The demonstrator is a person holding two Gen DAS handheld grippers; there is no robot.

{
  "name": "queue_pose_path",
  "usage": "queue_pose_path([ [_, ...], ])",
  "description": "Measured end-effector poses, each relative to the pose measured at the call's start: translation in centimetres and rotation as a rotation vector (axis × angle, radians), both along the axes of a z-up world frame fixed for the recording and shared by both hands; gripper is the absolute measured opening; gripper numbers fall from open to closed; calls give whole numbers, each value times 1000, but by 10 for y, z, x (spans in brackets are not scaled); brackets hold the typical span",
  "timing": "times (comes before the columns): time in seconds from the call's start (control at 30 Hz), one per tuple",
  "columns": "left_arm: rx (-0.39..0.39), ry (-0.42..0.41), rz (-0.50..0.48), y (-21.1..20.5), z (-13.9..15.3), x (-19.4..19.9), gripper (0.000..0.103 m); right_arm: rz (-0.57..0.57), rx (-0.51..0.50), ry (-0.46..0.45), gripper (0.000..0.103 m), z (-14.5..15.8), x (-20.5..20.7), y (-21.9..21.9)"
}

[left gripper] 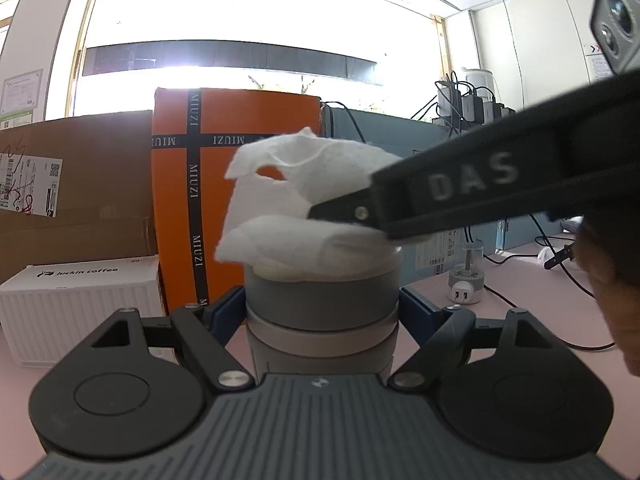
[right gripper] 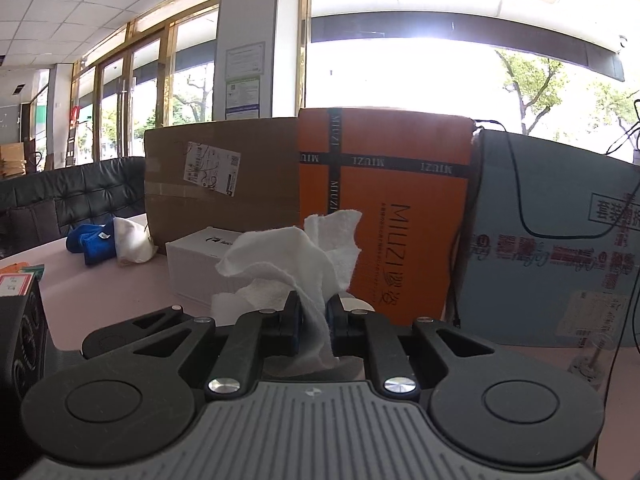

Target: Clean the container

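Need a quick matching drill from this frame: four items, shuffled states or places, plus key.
Items:
1. grey cylindrical container
2. white crumpled cloth
3. orange MIUZI box
4. blue folded towel

States:
A. lying on the pink table, far left
B. pinched by the right gripper
C. standing upright behind, between brown and pale blue boxes
D. clamped by the left gripper

Pairs: 1-D, 2-B, 3-C, 4-A
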State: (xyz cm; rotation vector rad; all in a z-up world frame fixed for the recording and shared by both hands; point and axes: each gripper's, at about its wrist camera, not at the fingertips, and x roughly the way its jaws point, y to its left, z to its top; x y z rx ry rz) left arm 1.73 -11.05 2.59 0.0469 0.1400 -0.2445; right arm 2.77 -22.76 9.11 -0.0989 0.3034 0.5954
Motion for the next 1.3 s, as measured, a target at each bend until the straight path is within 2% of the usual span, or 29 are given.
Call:
queue_pose_path([
  [0.37,3,-3,-1,-2,0,2,80,-94,0,3,12,0,15,-18],
  [0.7,14,-4,18,-5,0,2,80,-124,38,21,12,-9,14,-43],
  [0.9,53,-38,76,-21,2,-4,84,-149,181,54,12,-21,15,-67],
  [1.07,34,-51,132,-29,4,-5,94,-184,354,93,12,-39,15,-92],
  [1.2,34,-64,218,-45,5,-4,94,-201,465,121,13,-53,17,-107],
  [1.3,4,-65,306,-58,6,-2,95,-205,506,121,13,-63,16,-113],
])
